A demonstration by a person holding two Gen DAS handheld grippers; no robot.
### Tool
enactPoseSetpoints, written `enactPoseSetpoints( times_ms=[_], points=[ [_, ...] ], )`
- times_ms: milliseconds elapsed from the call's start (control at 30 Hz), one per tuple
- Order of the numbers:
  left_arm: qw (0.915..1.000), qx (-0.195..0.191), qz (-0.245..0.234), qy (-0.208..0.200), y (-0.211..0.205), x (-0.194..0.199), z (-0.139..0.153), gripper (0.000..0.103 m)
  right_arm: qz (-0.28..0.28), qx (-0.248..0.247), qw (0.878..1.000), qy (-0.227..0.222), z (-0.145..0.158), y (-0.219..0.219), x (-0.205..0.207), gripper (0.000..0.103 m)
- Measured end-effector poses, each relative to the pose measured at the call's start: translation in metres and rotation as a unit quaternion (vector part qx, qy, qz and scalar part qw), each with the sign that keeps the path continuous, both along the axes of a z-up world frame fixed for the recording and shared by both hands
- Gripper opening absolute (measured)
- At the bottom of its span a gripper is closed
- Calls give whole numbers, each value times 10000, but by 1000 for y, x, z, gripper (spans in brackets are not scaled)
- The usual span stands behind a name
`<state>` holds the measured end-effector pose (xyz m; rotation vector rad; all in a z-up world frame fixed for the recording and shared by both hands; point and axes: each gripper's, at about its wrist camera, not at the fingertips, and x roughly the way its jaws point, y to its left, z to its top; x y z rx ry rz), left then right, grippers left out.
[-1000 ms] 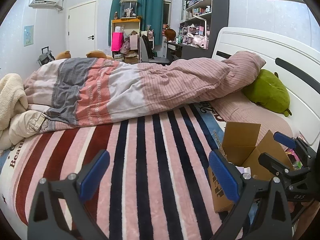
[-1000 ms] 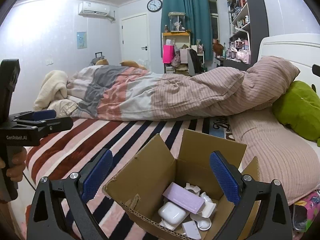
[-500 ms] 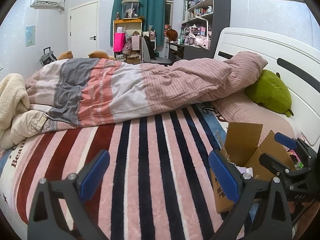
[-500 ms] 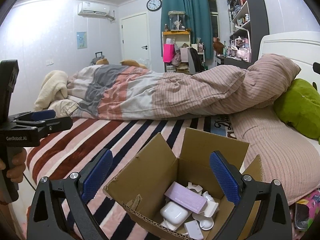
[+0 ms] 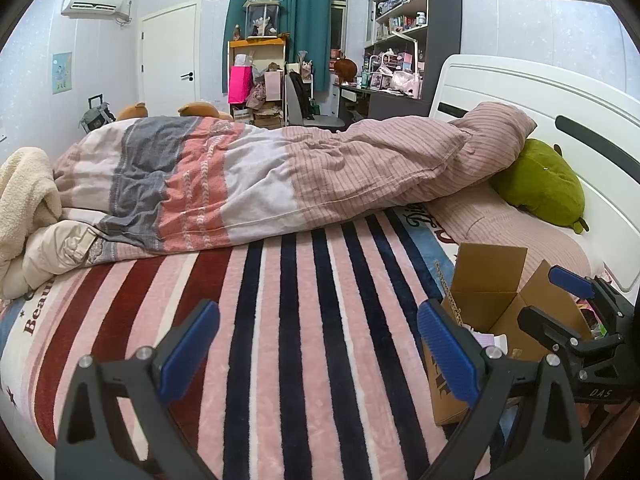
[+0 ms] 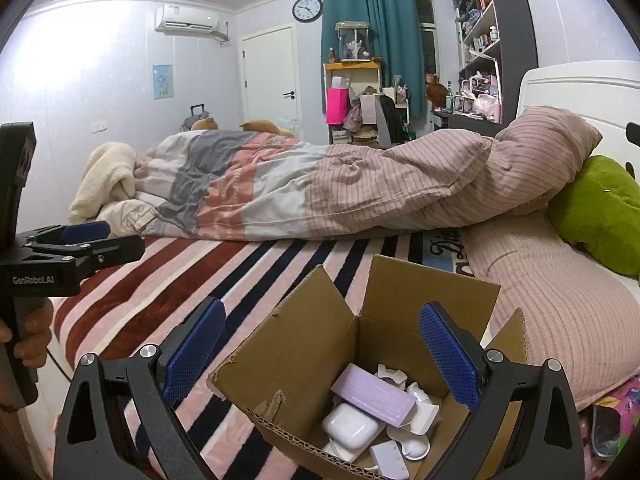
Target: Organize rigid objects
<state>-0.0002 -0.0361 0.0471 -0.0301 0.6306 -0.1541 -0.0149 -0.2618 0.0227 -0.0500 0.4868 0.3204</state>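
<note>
An open cardboard box sits on the striped bed cover. Inside lie a lilac flat box, a white earbud case and several small white plastic pieces. My right gripper is open and empty, hovering just above the box opening. The box also shows in the left wrist view, with the right gripper over it. My left gripper is open and empty, above bare bed cover to the left of the box. It appears at the left edge of the right wrist view.
The striped bed cover stretches left of the box. A bunched duvet lies across the far side. A pink pillow and a green plush lie right of the box, by the white headboard.
Both views have shifted only slightly; the box sits a touch lower and nearer in the right wrist view. Both grippers stay open and empty.
</note>
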Motion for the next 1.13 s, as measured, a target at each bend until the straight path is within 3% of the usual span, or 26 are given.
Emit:
enactPoseSetpoints(
  times_ms=[1133],
  points=[
    [10000,15,9,-32,3,-1,1,98,-17,41,10000,2,0,2,-1,98]
  ],
)
